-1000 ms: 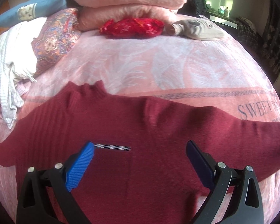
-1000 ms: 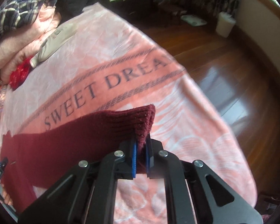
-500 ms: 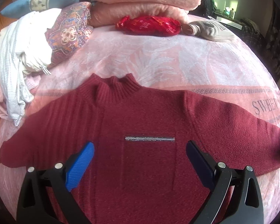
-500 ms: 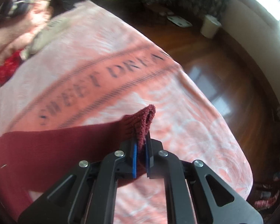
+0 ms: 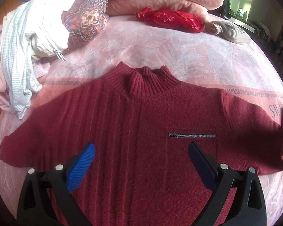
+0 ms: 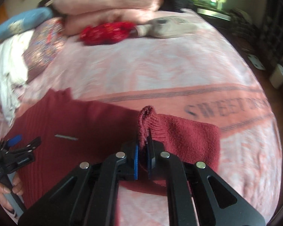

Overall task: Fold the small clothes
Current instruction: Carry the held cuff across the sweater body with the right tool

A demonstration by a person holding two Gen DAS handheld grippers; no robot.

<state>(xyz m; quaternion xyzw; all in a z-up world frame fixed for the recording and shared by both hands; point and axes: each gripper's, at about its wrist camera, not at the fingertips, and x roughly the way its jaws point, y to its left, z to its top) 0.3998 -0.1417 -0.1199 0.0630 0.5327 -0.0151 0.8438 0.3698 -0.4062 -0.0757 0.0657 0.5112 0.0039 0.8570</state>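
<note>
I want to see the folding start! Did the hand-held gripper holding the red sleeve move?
Yes. The right hand-held gripper, shut on the sleeve cuff, carried it away from the SWEET DREAMS lettering, inward toward the sweater chest.

A: Left wrist view looks steeply down, close over the sweater (image 5: 141,131), facing the bed's (image 5: 160,52) far edge.
B: Right wrist view, same facing, nearer the bed's right edge; both share sweater (image 6: 66,124).
</note>
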